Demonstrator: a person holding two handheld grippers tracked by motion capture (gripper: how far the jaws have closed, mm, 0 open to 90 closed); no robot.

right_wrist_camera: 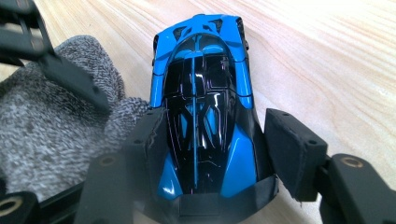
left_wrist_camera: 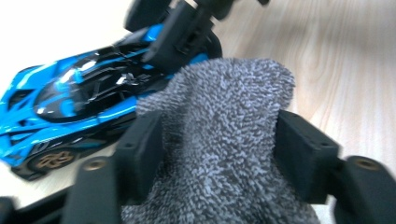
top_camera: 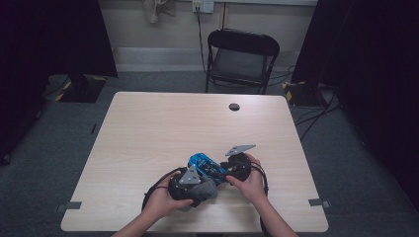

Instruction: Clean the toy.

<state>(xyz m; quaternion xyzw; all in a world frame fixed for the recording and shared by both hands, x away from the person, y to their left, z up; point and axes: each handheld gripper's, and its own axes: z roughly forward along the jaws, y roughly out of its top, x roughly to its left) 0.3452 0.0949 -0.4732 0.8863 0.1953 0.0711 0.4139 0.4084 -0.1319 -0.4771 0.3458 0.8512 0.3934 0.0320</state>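
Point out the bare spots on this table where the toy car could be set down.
Bare table runs from the cable hole to both side edges. The near middle is crowded: toy car, grey cloth, left gripper and right gripper.

I find nothing I can read here. The blue toy car [left_wrist_camera: 79, 107] carries only black stripes and panels on its body, no letters or numbers that I can make out. Its gold wheel hub [left_wrist_camera: 50, 159] has a pattern on it, but that part is too blurred to tell whether it is a badge or just spokes. The grey cloth [left_wrist_camera: 224, 140] bears no tag or label on the side that faces me. The desk [top_camera: 148, 128] shows bare wood grain with no print. On the back wall a pale outlet plate [top_camera: 203, 5] is too small to show any marking.
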